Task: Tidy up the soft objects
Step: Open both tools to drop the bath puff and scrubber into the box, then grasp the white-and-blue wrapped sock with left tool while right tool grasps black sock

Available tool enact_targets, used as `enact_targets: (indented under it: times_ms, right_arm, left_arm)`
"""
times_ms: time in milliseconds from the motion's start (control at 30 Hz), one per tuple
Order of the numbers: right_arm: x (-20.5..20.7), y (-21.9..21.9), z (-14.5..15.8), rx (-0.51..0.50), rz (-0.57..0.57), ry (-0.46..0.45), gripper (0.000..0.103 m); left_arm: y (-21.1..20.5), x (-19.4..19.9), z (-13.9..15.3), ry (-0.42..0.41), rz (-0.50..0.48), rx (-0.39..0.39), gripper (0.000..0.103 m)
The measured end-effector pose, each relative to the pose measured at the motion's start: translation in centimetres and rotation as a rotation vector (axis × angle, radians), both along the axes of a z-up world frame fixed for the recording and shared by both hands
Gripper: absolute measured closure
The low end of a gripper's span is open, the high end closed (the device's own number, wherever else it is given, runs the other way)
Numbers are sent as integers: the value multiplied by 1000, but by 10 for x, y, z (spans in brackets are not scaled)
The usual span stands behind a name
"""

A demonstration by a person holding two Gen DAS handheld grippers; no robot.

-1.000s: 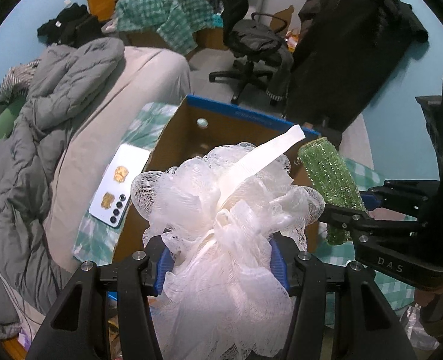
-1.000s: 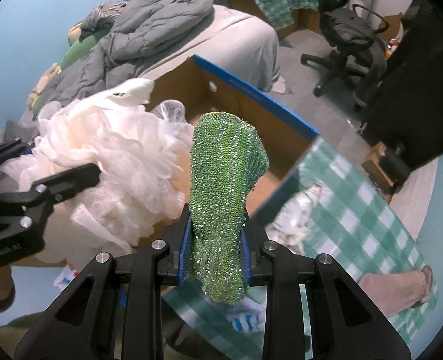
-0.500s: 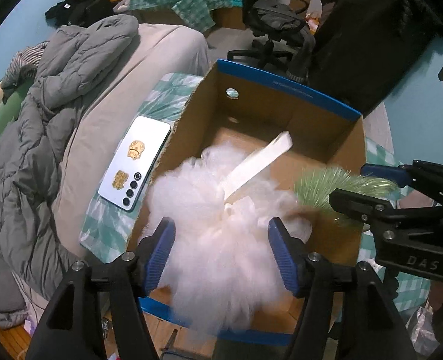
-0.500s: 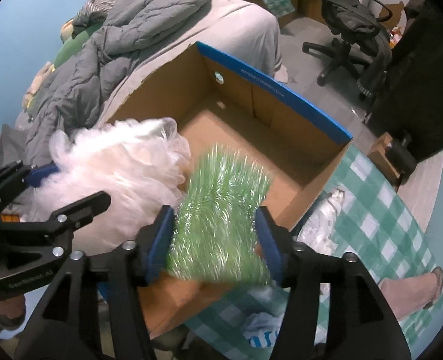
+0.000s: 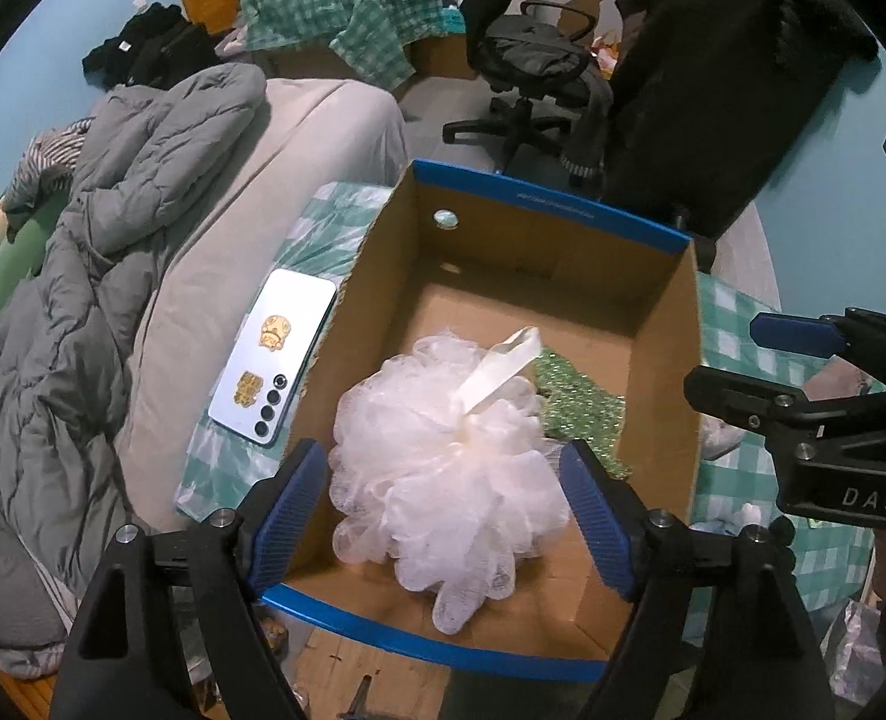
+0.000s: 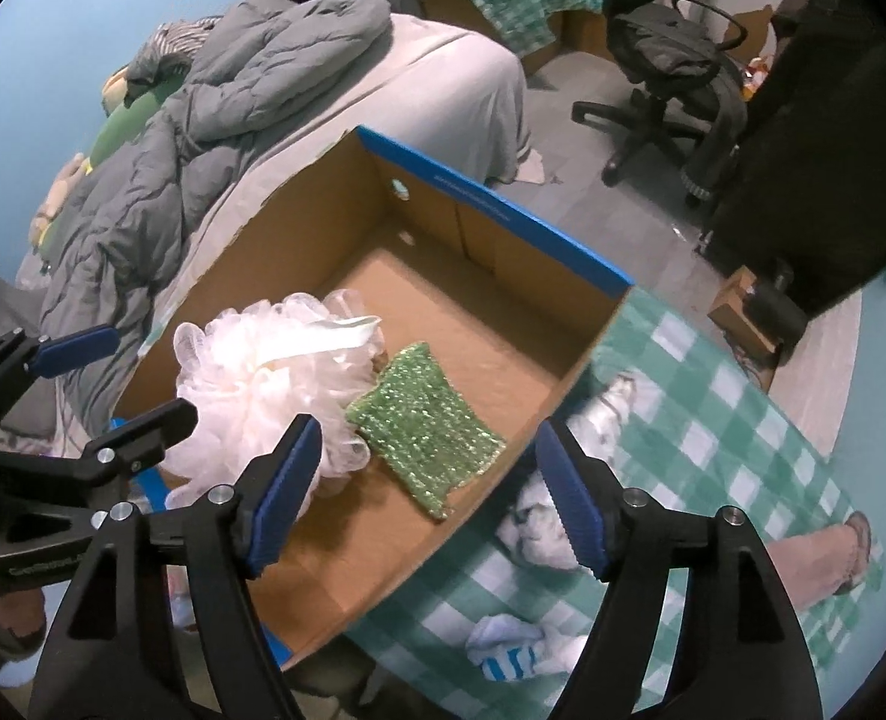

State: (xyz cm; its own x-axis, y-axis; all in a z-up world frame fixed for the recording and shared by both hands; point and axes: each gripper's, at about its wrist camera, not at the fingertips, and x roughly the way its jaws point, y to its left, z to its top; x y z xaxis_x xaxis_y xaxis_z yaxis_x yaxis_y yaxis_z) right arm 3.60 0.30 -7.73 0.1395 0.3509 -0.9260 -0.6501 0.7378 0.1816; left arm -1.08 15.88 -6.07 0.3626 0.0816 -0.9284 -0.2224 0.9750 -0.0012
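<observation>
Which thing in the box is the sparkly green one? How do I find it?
Look in the open cardboard box with blue edges, beside the bed. Two things lie on its floor: a puffy white mesh pouf and, touching it on the right, the scrubber. The scrubber is the flat, glittery green one.

Frothy white mesh pouf [image 5: 449,468], glittery green knit scrubber [image 6: 425,432], matt brown cardboard box [image 5: 662,360].
</observation>
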Motion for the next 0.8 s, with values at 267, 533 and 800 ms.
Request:
enact_targets:
  times_ms: [267,533,800]
  right_arm:
    - [-1,-33,10,-3,-60,-13,27]
    - [-1,-78,18,-8,-137,-18,27]
    - [-2,-131,22,-28,-215,-21,27]
  left_arm:
    - [-22,0,9,-15,-39,-33,22]
    - [-55,3,15,-22,-103,-41,21]
    - [-95,3,14,-15,-181,-47,22]
